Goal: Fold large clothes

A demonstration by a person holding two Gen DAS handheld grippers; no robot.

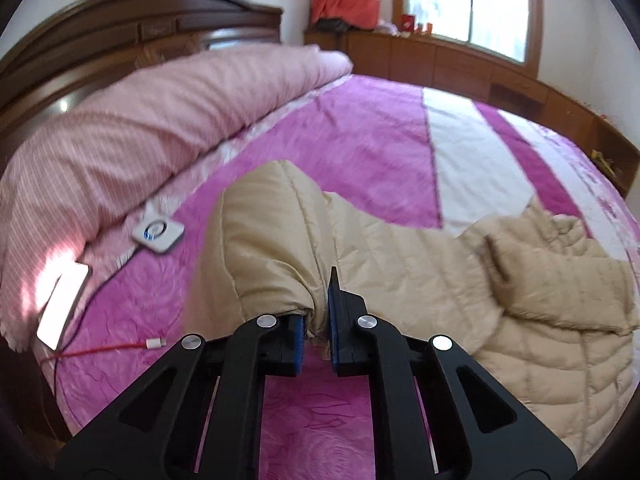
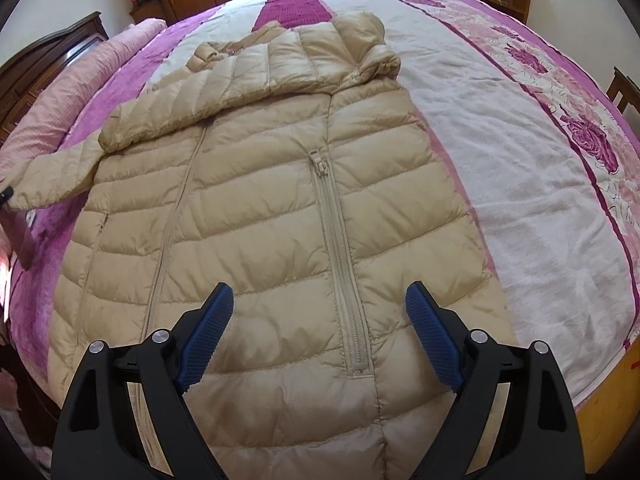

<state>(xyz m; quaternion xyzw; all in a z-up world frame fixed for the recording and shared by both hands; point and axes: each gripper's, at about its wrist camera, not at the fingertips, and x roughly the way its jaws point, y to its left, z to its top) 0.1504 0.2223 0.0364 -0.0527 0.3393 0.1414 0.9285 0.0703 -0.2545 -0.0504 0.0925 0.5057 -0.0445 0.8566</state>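
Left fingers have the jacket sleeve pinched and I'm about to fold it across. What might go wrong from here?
1. The left gripper pinches only a small bunch of the beige puffer jacket's sleeve; the slick quilted fabric may slip out mid-fold.
2. The right gripper hovers open over the jacket, pinning nothing, so the body may drag along with the sleeve.
3. A red cable, phone and a white square device lie near the sleeve and could get snagged.

Beige quilted puffer jacket (image 2: 256, 208) is spread front-up on the bed, zipper (image 2: 340, 256) closed up the middle. Far sleeve (image 2: 304, 64) is folded across the chest near the collar, and the near sleeve (image 1: 272, 240) is bunched up and lifted off the bedspread by its cuff.
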